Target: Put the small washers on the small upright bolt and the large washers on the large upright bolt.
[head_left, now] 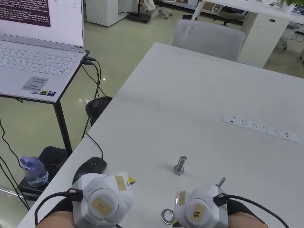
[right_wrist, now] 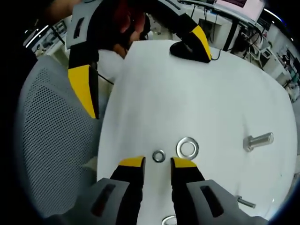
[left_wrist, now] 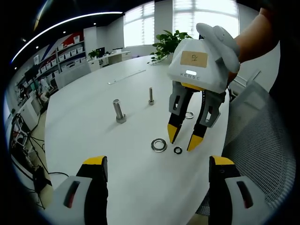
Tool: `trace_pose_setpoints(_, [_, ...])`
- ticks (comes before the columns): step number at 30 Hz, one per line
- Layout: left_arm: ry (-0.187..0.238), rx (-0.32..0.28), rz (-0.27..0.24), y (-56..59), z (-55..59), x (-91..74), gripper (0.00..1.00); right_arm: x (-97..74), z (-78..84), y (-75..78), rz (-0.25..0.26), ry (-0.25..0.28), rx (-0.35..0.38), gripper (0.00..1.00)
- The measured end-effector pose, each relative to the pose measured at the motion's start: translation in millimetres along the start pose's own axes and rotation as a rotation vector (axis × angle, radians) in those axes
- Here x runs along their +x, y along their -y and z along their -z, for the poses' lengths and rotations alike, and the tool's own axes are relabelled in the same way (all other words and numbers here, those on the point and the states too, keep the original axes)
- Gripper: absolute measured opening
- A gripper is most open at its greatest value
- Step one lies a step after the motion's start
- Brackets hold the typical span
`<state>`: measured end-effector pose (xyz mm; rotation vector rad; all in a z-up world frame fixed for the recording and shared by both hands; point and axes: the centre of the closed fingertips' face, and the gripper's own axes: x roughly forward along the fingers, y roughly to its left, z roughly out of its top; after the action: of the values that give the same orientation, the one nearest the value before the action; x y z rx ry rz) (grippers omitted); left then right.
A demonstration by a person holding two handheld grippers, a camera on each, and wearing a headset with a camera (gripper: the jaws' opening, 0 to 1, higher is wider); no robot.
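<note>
Two bolts stand upright on the white table (head_left: 190, 104): the large bolt (head_left: 180, 165) (left_wrist: 118, 111) (right_wrist: 258, 140) and, to its right, the thin small bolt (head_left: 221, 182) (left_wrist: 151, 96) (right_wrist: 243, 202). A large washer (head_left: 167, 216) (left_wrist: 159, 145) (right_wrist: 187, 147) and a small washer (left_wrist: 177, 150) (right_wrist: 159, 156) lie flat near the table's front edge. Another washer (left_wrist: 189, 115) lies behind them. My right gripper (head_left: 199, 211) (left_wrist: 183, 138) (right_wrist: 158, 163) points down, open, its tips just above the small washer. The left gripper (head_left: 102, 202) (left_wrist: 158, 164) (right_wrist: 140, 65) is wide open and holds nothing.
A power strip (head_left: 261, 127) (left_wrist: 126, 76) lies at the right of the table, and a black mouse (head_left: 90, 167) (right_wrist: 187, 49) at its left edge. A laptop (head_left: 33, 61) sits on a stand to the left, with a water bottle (head_left: 33, 171) below. A mesh chair (left_wrist: 262, 154) is close behind.
</note>
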<state>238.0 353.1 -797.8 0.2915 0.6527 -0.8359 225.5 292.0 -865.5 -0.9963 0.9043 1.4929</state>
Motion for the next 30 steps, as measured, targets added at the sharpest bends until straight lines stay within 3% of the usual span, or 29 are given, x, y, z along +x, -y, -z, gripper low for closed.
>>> trace_pose_setpoints(15, [0.007, -0.003, 0.003, 3.8, -1.2, 0.3, 0.88, 7.9, 5.4, 3.0, 0.022, -0.024, 0.013, 0.20])
trace_pose_setpoints(30, [0.004, -0.009, 0.000, 2.0, 0.2, -1.4, 0.87, 8.3, 5.3, 2.9, 0.050, -0.044, -0.051, 0.15])
